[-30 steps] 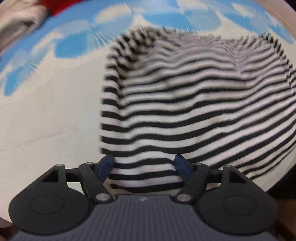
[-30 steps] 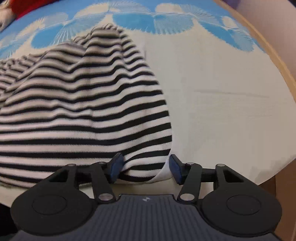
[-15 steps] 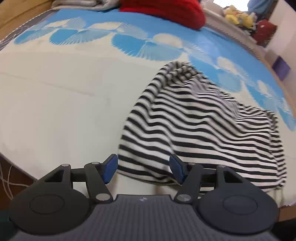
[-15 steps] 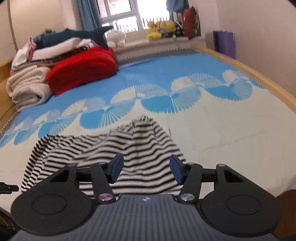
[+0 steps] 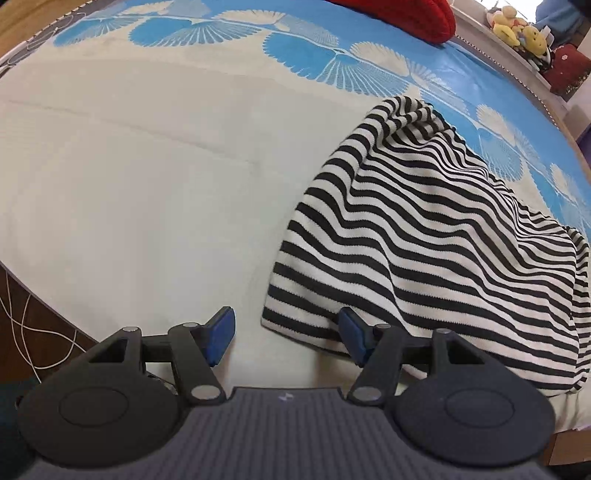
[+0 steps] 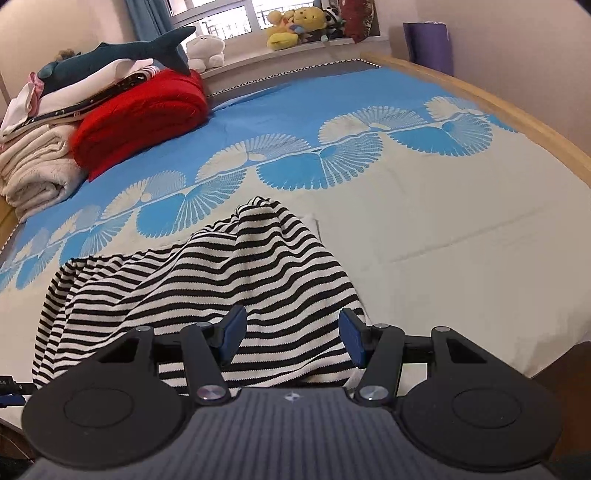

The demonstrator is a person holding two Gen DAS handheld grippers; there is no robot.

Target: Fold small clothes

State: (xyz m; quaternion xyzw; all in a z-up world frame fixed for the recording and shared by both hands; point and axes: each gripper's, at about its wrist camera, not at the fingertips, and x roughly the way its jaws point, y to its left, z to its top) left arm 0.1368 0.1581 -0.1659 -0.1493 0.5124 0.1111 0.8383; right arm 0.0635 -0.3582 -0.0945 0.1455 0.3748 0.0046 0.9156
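Note:
A black-and-white striped garment lies crumpled in a low heap on the bed's cream-and-blue cover. In the left wrist view its near left corner rests on the cover between the blue pads, close to the right pad. My left gripper is open and nothing is pinched. In the right wrist view the striped garment spreads below and ahead of my right gripper. This gripper hovers open over the garment's near right part, its pads apart from the cloth.
A red folded blanket, stacked pale towels and a shark plush sit at the bed's far left. Plush toys line the windowsill. The wooden bed frame runs along the right. Cables hang below the near left edge.
Both grippers have let go of the garment's hem and drawn back. The left one rolled and shifted left, its jaws a little narrower. The right one rose and tilted up, bringing the room into view.

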